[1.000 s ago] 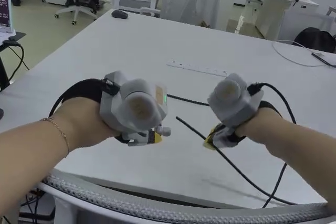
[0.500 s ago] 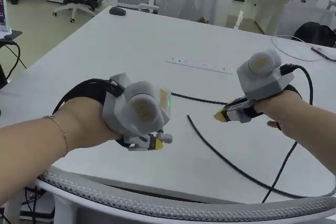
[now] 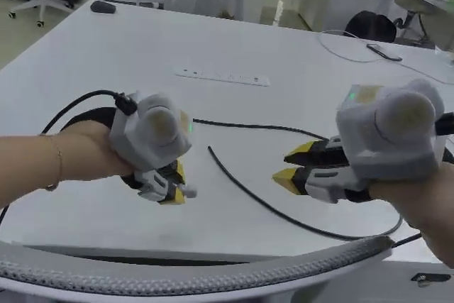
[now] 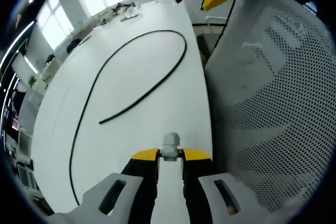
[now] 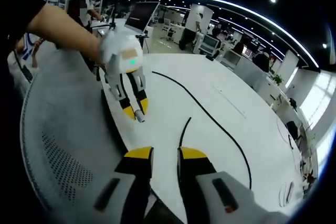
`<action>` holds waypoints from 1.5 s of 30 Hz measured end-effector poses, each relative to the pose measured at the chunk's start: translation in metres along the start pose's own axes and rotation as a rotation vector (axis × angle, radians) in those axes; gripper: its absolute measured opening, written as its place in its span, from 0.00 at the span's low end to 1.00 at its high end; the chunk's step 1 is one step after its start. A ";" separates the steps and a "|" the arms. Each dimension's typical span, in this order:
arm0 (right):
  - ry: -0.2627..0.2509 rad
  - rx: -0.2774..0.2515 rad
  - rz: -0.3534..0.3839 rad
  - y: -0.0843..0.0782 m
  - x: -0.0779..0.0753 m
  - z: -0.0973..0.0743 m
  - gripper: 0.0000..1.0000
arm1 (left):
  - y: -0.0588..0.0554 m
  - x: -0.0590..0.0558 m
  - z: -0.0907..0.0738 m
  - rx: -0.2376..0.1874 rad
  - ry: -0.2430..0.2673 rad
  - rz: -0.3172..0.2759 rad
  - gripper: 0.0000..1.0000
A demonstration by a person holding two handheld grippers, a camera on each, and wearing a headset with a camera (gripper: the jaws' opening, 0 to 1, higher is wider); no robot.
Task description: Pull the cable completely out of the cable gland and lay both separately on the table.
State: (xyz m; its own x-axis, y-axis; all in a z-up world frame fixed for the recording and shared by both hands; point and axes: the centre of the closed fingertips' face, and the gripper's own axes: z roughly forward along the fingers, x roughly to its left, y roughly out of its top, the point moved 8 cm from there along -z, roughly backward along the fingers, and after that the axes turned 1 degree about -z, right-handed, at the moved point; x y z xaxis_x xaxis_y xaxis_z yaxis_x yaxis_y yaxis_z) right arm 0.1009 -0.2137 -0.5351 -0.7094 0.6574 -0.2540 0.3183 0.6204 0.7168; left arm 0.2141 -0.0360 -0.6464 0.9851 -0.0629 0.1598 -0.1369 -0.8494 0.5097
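Gripping the cable gland (image 4: 170, 146) between closed jaws, the left gripper (image 3: 179, 189) sits near the table's (image 3: 142, 47) front edge. Right gripper (image 3: 291, 166) jaws stand apart, empty. Cable (image 4: 113, 116) lies on the table, clear of the gland.

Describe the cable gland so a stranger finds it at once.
Start at the white table, at its near edge. There the left hand-held gripper is shut on the gland: a small pale stub between yellow tips, unlike the long black cable lying loose on the table.
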 end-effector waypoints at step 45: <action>0.133 0.031 0.501 -0.032 0.029 0.032 0.36 | -0.088 -0.066 -0.176 -0.496 0.445 -0.831 0.59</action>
State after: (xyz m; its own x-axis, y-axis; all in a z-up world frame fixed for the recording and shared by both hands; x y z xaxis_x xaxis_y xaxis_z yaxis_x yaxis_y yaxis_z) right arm 0.0908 -0.2007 -0.5863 -0.5384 0.8183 0.2011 0.6563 0.2575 0.7092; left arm 0.1425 0.1349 -0.5525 0.6756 0.7211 -0.1534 0.4355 -0.2225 0.8723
